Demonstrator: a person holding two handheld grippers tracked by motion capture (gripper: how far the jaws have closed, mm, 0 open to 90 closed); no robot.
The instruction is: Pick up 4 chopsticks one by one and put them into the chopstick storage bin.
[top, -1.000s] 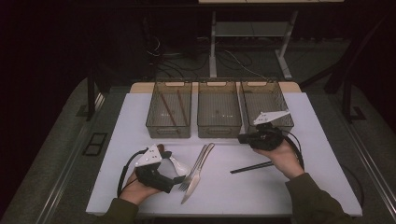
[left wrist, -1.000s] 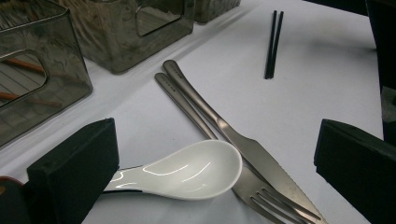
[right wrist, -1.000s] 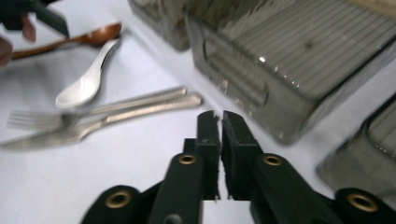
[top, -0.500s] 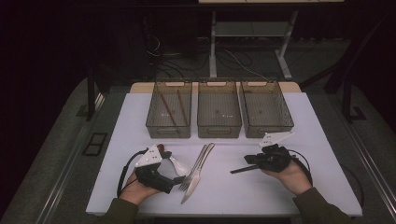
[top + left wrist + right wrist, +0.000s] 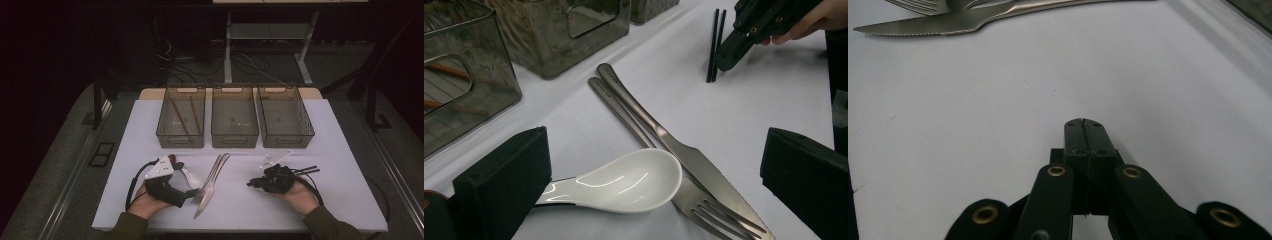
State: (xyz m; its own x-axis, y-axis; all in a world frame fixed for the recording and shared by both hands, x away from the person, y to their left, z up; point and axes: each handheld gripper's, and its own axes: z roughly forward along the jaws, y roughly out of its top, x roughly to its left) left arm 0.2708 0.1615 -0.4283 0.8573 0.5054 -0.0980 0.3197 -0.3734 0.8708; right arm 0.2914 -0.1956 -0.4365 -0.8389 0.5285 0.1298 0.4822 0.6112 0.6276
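Beside the white spoon (image 5: 624, 182) lie fork (image 5: 704, 210) and knife (image 5: 684, 152)

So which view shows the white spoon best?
The left gripper view: the white spoon lies close up between the open left claw, its bowl resting against the fork. In the high view the spoon is small and partly covered by that claw.

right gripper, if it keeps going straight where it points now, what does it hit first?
Probably the knife. The shut right gripper points across bare table toward the knife and fork; nothing lies between. Its tilt is hard to judge, so the tip may meet the tabletop sooner.
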